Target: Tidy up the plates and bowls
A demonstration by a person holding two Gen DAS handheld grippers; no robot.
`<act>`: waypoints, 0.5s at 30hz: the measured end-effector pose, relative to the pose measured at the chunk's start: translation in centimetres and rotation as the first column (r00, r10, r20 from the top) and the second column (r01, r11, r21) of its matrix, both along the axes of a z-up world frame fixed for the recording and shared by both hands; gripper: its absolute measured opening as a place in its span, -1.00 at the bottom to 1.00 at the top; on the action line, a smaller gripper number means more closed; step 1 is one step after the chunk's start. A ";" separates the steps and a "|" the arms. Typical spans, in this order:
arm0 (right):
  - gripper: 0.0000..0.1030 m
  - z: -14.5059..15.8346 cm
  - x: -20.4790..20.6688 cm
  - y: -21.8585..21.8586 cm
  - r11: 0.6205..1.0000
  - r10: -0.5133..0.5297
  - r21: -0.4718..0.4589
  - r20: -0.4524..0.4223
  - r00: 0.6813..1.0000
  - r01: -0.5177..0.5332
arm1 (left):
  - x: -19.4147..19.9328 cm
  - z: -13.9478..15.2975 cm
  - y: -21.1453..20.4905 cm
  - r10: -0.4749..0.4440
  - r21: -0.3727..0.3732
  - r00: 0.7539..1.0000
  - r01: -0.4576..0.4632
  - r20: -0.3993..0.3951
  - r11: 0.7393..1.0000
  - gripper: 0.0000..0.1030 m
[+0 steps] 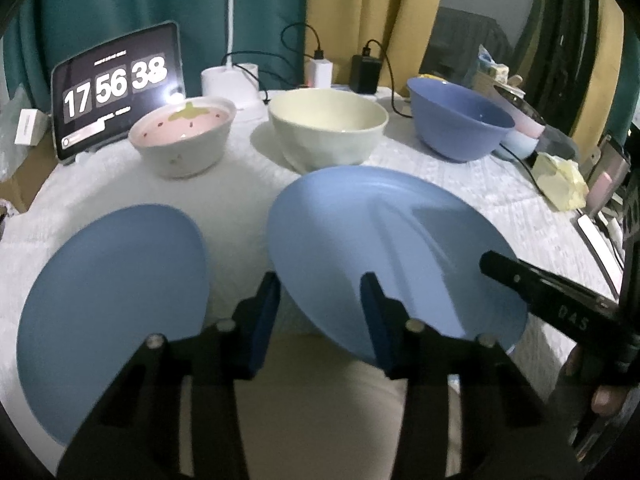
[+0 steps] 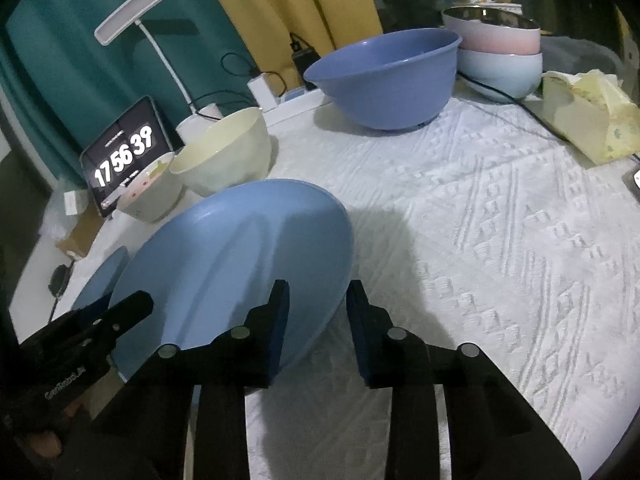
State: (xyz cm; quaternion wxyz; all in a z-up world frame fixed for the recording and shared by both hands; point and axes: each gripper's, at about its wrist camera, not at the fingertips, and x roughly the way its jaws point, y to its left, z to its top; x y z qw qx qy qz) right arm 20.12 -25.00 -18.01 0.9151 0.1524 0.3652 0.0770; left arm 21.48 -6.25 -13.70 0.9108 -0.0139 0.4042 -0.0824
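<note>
Left wrist view: the left gripper (image 1: 320, 312) hangs over the near table edge with its blue-padded jaws spread wide and nothing between them.
Left fingers (image 1: 374, 300): the right-hand pad overlaps the near rim of the large blue plate (image 1: 384, 252); contact cannot be told.
Right gripper (image 2: 318, 322): jaws moderately apart, empty; its left pad sits in front of the large blue plate's edge (image 2: 240, 264), and whether it touches cannot be told.
Large blue plate: tilted, far rim lifted, near the front middle of the white textured tablecloth (image 2: 500, 220); what supports it is not visible.
Small blue plate (image 1: 116, 304): just left of the large one, apart from it, also near the front edge.
Strawberry-pattern bowl (image 1: 186, 136): back left, upright, in front of the tablet clock (image 1: 116, 88).
Cream bowl (image 1: 328, 130): back centre, upright, between the strawberry bowl and the blue mixing bowl (image 1: 456, 120).
Blue mixing bowl: back right, leaning slightly.
Stacked bowls (image 2: 498, 52): a pink one nested in a pale blue one, behind the mixing bowl at the far right.
Yellow tissue pack (image 2: 588, 116): right edge of the cloth, well apart from the plates.
Desk lamp (image 2: 134, 12): white, standing at the back beside the tablet.
</note>
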 end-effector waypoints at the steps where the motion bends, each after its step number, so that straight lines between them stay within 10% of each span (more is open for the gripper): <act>1: -0.44 0.0 -0.1 0.0 1.000 -0.004 0.000 0.000 1.000 0.004 | 0.0 0.0 0.0 -0.003 -0.001 1.000 0.003 0.001 1.000 -0.17; 15: -0.53 0.7 -1.6 -1.4 0.999 -0.052 -0.003 0.033 0.998 0.052 | -1.4 1.0 -1.5 -0.043 -0.002 0.999 0.043 0.023 0.999 -0.18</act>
